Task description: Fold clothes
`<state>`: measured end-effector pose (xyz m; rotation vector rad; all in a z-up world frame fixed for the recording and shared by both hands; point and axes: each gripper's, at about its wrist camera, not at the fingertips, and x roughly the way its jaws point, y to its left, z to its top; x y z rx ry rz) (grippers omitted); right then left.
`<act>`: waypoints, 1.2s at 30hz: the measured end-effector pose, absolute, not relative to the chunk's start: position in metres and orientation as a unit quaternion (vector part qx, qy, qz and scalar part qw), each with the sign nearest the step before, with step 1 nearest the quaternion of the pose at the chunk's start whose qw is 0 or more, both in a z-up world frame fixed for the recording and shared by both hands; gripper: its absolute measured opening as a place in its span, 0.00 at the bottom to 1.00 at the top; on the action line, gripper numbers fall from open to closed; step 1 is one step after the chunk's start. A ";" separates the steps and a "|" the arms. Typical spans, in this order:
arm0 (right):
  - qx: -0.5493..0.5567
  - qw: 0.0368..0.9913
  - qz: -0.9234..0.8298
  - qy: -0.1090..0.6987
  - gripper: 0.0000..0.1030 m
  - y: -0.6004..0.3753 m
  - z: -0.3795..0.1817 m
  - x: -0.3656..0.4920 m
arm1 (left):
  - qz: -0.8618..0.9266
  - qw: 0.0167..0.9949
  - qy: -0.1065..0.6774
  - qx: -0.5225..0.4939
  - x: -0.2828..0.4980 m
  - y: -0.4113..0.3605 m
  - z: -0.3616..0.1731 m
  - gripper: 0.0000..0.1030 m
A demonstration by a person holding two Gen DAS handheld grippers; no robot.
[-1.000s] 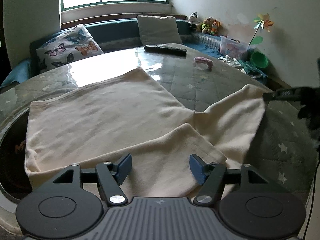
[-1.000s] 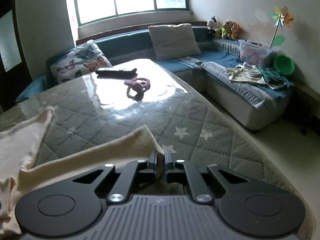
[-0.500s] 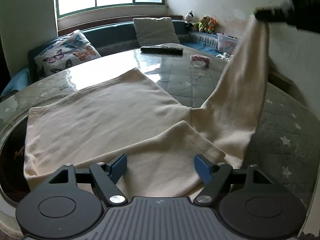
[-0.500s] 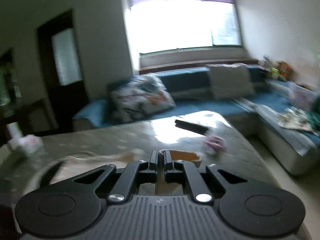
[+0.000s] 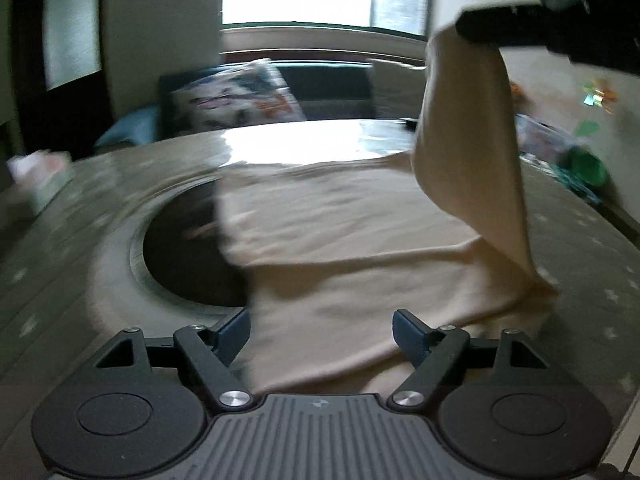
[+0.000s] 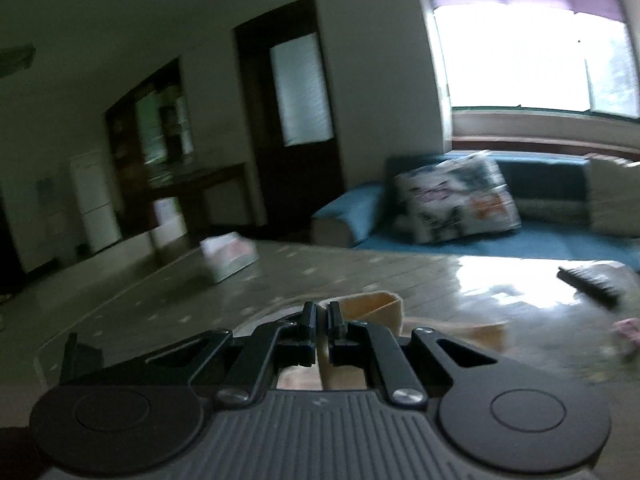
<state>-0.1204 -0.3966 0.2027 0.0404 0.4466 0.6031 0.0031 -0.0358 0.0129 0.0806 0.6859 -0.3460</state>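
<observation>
A cream garment point(image 5: 360, 240) lies spread on the round quilted table point(image 5: 100, 216). One sleeve point(image 5: 468, 140) hangs lifted in the air, pinched at its cuff by my right gripper point(image 5: 464, 32), seen at the upper right of the left wrist view. In the right wrist view my right gripper point(image 6: 322, 314) is shut on the cream sleeve cuff point(image 6: 376, 304). My left gripper point(image 5: 322, 330) is open and empty, low over the garment's near edge.
A dark round opening point(image 5: 184, 256) sits in the table left of the garment. A tissue box point(image 6: 230, 256) stands at the table's far left, a remote point(image 6: 588, 286) and a pink item point(image 6: 628, 328) to the right. A blue sofa with cushions point(image 6: 452, 200) lies beyond.
My right gripper has swung left and higher with the sleeve, carrying it over the garment. My left gripper has turned left; both views are blurred.
</observation>
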 end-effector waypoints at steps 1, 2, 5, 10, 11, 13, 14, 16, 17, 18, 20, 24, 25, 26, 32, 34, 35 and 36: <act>0.017 0.926 0.305 0.222 0.05 -0.388 0.198 -0.120 | -0.156 0.928 0.337 0.034 0.002 -0.026 0.012 0.79; 0.013 0.921 0.316 0.228 0.07 -0.379 0.193 -0.119 | -0.144 0.929 0.340 0.029 0.001 -0.017 0.010 0.79; -0.011 0.905 0.342 0.252 0.14 -0.355 0.175 -0.122 | -0.114 0.931 0.346 0.015 0.000 0.003 0.008 0.79; -0.037 0.899 0.335 0.281 0.20 -0.361 0.155 -0.127 | -0.090 0.935 0.342 0.003 -0.002 0.025 0.011 0.79; -0.043 0.899 0.325 0.289 0.21 -0.367 0.151 -0.128 | -0.088 0.936 0.341 0.002 -0.002 0.026 0.012 0.79; -0.054 0.900 0.302 0.309 0.21 -0.381 0.140 -0.126 | -0.089 0.937 0.336 0.000 -0.001 0.026 0.015 0.79; -0.059 0.900 0.289 0.321 0.21 -0.389 0.133 -0.124 | -0.095 0.938 0.332 0.000 0.000 0.023 0.016 0.78; -0.066 0.900 0.263 0.342 0.21 -0.406 0.121 -0.122 | -0.111 0.939 0.327 0.001 0.002 0.016 0.018 0.77; -0.066 0.900 0.250 0.352 0.21 -0.414 0.114 -0.121 | -0.122 0.938 0.325 0.003 0.004 0.011 0.018 0.77; -0.059 0.899 0.241 0.360 0.21 -0.423 0.108 -0.120 | -0.132 0.937 0.324 0.005 0.005 0.007 0.018 0.75; -0.046 0.898 0.227 0.375 0.21 -0.436 0.096 -0.121 | -0.152 0.934 0.323 0.013 0.011 -0.005 0.018 0.69; -0.044 0.897 0.224 0.380 0.22 -0.442 0.090 -0.123 | -0.181 0.928 0.324 0.030 0.026 -0.027 0.017 0.62; -0.045 0.897 0.225 0.377 0.22 -0.443 0.091 -0.124 | -0.185 0.927 0.325 0.033 0.029 -0.031 0.016 0.59; -0.046 0.898 0.227 0.375 0.25 -0.444 0.092 -0.125 | -0.187 0.926 0.328 0.035 0.033 -0.034 0.015 0.58; -0.037 0.913 0.214 0.345 0.27 -0.449 0.104 -0.107 | -0.195 0.917 0.346 0.037 0.049 -0.043 0.006 0.38; -0.028 0.915 0.209 0.343 0.27 -0.451 0.101 -0.096 | -0.197 0.914 0.352 0.038 0.052 -0.044 0.003 0.31; -0.025 0.915 0.205 0.345 0.27 -0.452 0.098 -0.091 | -0.199 0.914 0.353 0.037 0.052 -0.044 0.002 0.25; -0.021 0.915 0.202 0.349 0.27 -0.452 0.094 -0.086 | -0.200 0.914 0.352 0.036 0.053 -0.045 0.002 0.21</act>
